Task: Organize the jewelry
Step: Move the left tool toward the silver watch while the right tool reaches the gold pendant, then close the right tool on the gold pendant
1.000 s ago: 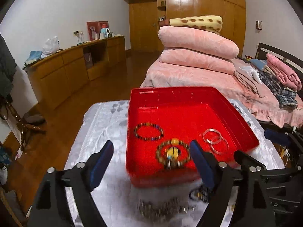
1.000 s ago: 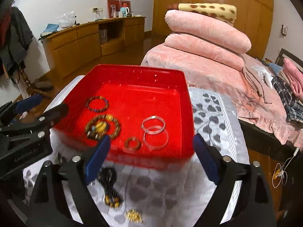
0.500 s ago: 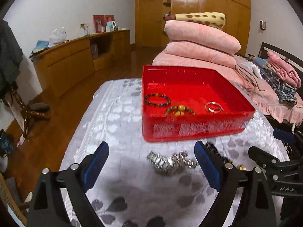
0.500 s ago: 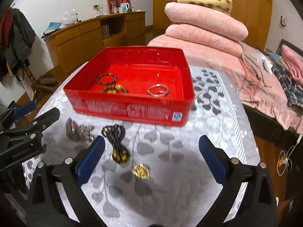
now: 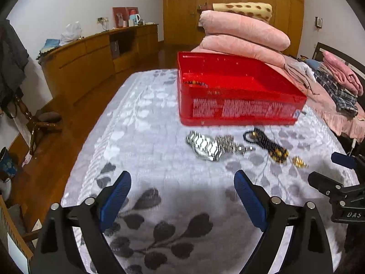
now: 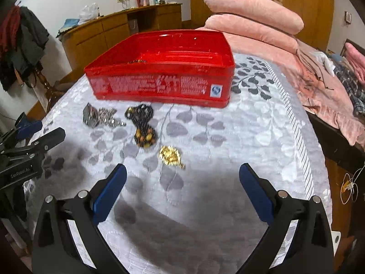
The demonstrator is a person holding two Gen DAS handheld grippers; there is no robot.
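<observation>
Jewelry loose on the cloth: a silver watch band (image 5: 204, 147) lies beside a tangle of silver chain (image 5: 230, 142), then a dark bead string with amber beads (image 6: 142, 123), then a small gold piece (image 6: 170, 155), all in a row just in front of the red box (image 6: 159, 84).
Jewelry in the box: only a glimpse of beads shows over the near wall in both views; what else lies inside I cannot tell from this low angle.
Progress: I'd judge it partly done, with four loose pieces left to go in.
Left gripper (image 5: 182, 199): spread wide, holding nothing, hanging over bare cloth short of the watch band.
Right gripper (image 6: 182, 189): likewise wide and empty, touching nothing, the gold piece just ahead of its fingers.
Surroundings: grey leaf-patterned tablecloth (image 6: 251, 137), pink bedding (image 6: 251, 16) stacked behind.
</observation>
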